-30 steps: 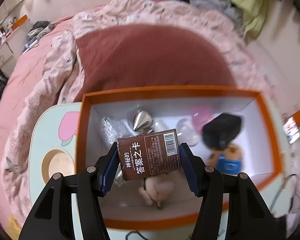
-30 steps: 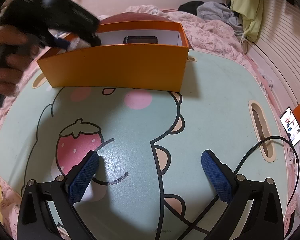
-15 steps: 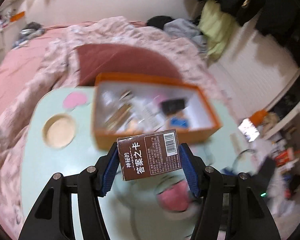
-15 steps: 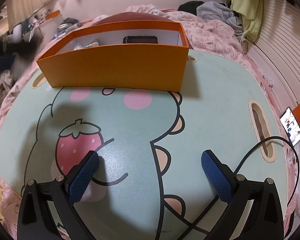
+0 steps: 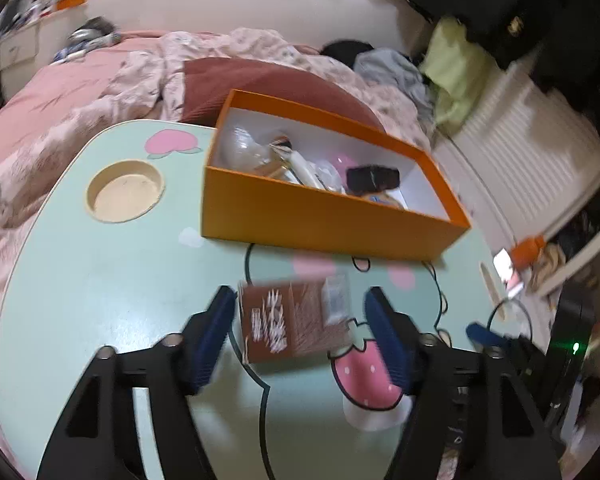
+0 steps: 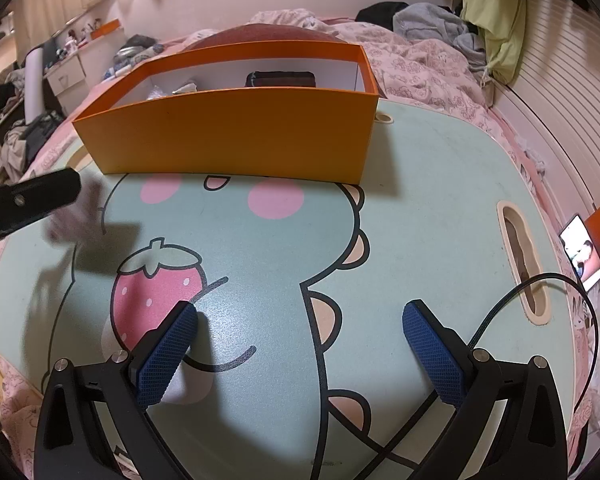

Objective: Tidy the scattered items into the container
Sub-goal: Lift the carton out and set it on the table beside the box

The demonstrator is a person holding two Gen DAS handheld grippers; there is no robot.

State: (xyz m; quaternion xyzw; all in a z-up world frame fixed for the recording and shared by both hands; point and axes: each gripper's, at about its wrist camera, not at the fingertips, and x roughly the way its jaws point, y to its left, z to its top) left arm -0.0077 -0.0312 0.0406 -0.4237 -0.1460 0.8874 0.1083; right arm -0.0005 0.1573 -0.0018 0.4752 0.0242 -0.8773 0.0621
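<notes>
A brown card box [image 5: 292, 320] with white lettering, blurred, lies between the jaws of my left gripper [image 5: 300, 334] over the mint table [image 5: 100, 280]. The jaws are opening and the blue pads stand off the box's sides. Beyond it stands the orange container [image 5: 324, 220], holding a black pouch [image 5: 374, 178] and several small items. In the right wrist view the left gripper's arm [image 6: 28, 204] enters at the left with the box a blur [image 6: 76, 216] beside it. My right gripper [image 6: 300, 356] stands open low over the table, nothing between its fingers, the orange container [image 6: 228, 132] far ahead.
A round cup recess [image 5: 125, 192] sits in the table left of the container. A black cable [image 6: 540, 292] loops past a slot handle [image 6: 520, 256] at the right. A lit phone [image 6: 582, 258] lies beyond the table edge. Pink bedding [image 5: 80, 92] surrounds the table.
The left gripper pulled back from above the container to the table in front of it. Its jaws widened and the brown box came loose from the pads. The right gripper stayed put.
</notes>
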